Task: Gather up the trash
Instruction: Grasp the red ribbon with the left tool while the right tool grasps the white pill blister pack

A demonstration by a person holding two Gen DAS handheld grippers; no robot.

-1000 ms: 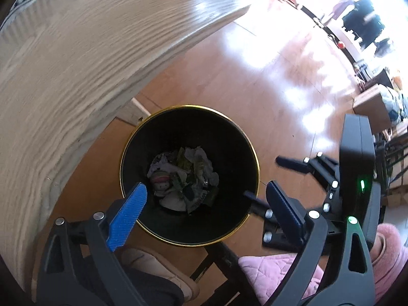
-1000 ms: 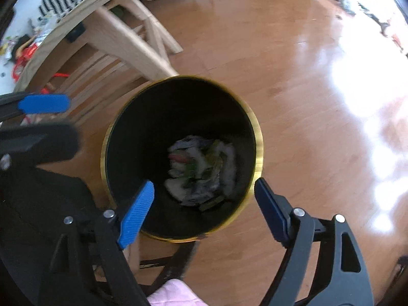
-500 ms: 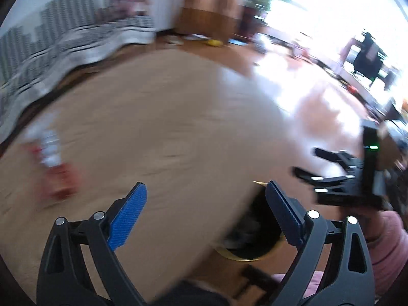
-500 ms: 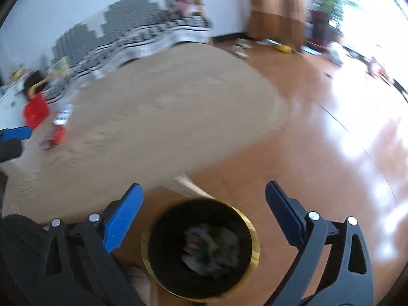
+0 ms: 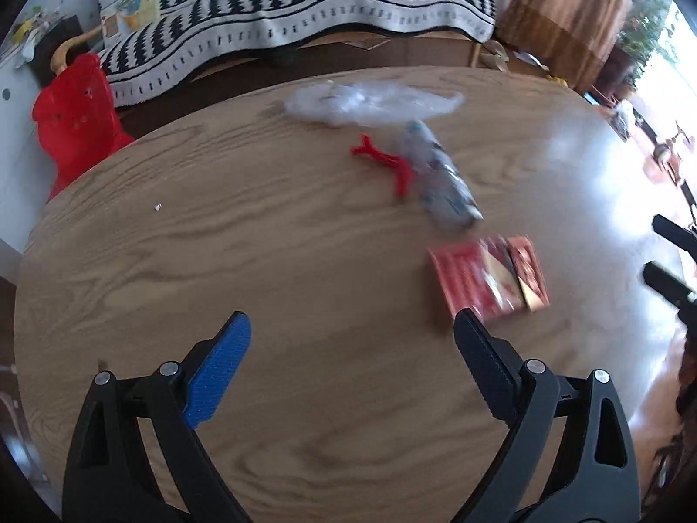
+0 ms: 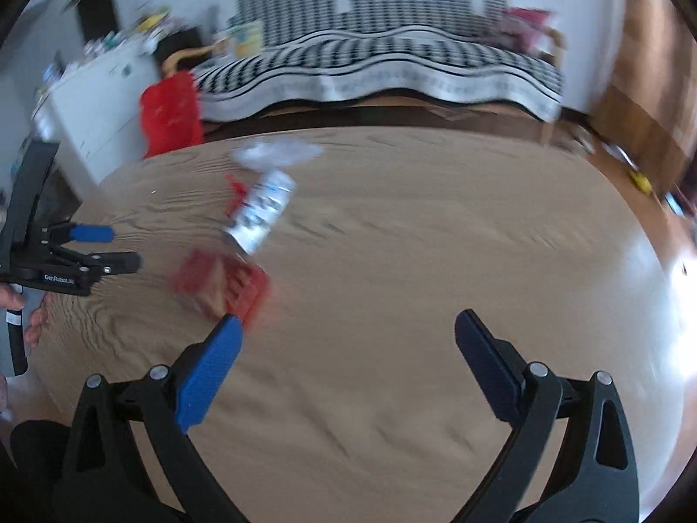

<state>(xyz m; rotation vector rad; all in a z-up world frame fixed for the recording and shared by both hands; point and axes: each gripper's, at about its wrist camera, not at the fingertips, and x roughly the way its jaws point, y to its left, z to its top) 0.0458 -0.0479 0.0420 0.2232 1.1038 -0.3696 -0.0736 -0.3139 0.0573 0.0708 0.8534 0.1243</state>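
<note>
Trash lies on a round wooden table (image 5: 218, 261): a flat red packet (image 5: 488, 281), a crumpled silvery wrapper (image 5: 440, 183), a red twisted piece (image 5: 383, 161) and a clear plastic bag (image 5: 370, 102). My left gripper (image 5: 353, 370) is open and empty above the table, with the red packet just beyond its right finger. My right gripper (image 6: 348, 361) is open and empty over the table; the red packet (image 6: 222, 281) lies just past its left finger. The left gripper also shows at the left edge of the right wrist view (image 6: 98, 248).
A red plastic chair (image 5: 74, 117) stands behind the table. A black-and-white patterned sofa cover (image 5: 305, 13) runs along the back. Shiny wooden floor (image 5: 644, 139) lies to the right. A white cabinet (image 6: 96, 100) stands at the left.
Both grippers have swung up from above the black trash bin to the tabletop. The bin is out of view now and the trash on the table has come into view.
</note>
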